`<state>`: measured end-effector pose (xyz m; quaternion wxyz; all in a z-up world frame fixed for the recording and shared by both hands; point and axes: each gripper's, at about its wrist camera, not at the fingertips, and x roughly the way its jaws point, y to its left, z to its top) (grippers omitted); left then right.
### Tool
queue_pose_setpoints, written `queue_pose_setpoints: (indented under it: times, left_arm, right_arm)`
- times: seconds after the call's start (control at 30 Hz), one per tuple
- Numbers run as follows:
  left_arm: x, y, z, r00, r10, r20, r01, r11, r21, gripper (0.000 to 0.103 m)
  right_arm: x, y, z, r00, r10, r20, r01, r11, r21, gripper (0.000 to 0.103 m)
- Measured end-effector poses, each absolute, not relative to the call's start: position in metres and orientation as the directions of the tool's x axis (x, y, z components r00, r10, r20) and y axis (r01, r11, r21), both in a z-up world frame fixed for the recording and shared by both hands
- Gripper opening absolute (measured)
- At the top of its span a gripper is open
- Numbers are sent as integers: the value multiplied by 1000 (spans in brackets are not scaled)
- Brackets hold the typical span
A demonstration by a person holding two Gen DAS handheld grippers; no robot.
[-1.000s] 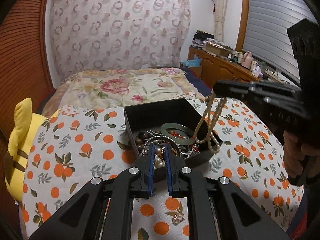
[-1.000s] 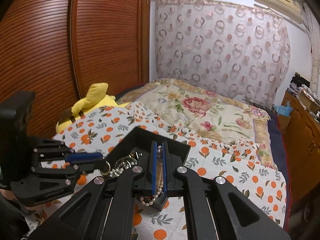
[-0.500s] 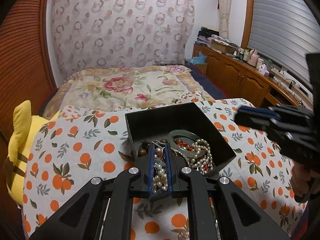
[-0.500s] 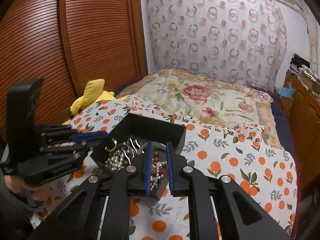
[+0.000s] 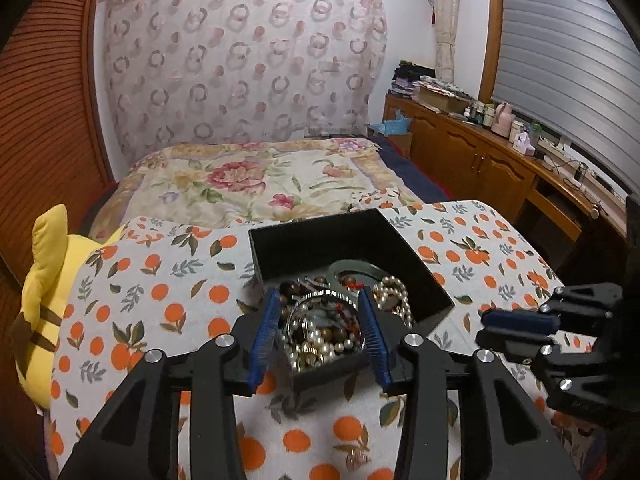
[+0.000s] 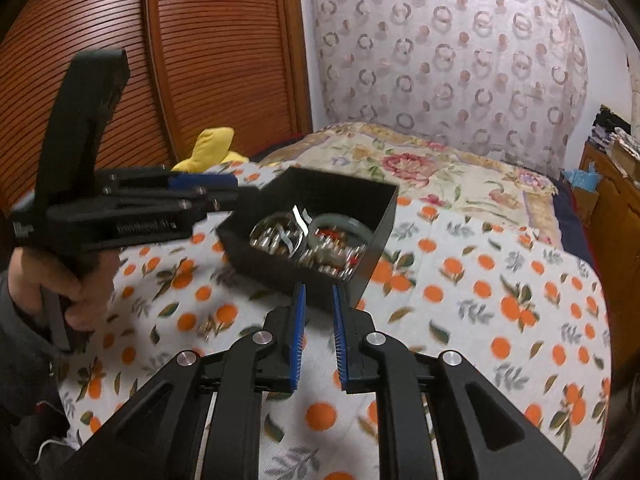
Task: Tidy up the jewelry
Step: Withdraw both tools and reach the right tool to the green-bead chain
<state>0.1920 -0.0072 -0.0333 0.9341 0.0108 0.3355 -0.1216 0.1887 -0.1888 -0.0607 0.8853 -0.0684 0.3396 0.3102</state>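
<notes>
Left wrist: left claw [image 5: 322,320] has spread wide over box [image 5: 320,240].

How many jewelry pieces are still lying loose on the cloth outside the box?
1 visible: a small gold piece on the orange-print cloth, in front of the black box. Grippers may hide others.

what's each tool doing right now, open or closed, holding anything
Left tool: open, empty, fingers over the near corner of the black jewelry box.
Right tool: open, empty, short of the box.
</notes>
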Motion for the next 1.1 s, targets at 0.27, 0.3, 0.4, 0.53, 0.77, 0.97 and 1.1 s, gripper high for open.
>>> queue_pose_setpoints:
  times: [0.27, 0.3, 0.4, 0.53, 0.77, 0.97, 1.1]
  left_arm:
    - [163, 6, -45, 726, -222, -651, 250, 967, -51, 49]
    - [159, 8, -49, 721, -221, -656, 249, 967, -52, 49]
    - [150, 14, -57, 710, -219, -670, 249, 967, -52, 49]
    - [141, 19, -65, 699, -218, -682, 247, 967, -56, 49]
    - [132, 25, -73, 687, -218, -693, 246, 967, -61, 50]
    - [131, 28, -76, 684, -217, -697, 242, 968, -64, 51]
    - [131, 30, -80, 678, -214, -703, 238, 969, -65, 51]
  right_arm:
    - [173, -168, -86, 497, 503, -707, -657, 751, 73, 19]
    - [172, -165, -89, 492, 498, -714, -663, 746, 64, 27]
    - [169, -157, -95, 473, 489, -733, -684, 728, 44, 34]
    - [167, -149, -103, 471, 446, -761, -697, 717, -10, 36]
    - [172, -137, -108, 474, 406, -781, -704, 708, -58, 37]
    - [179, -133, -107, 465, 410, -785, -706, 706, -50, 37]
    - [182, -130, -107, 459, 421, -782, -712, 701, -40, 37]
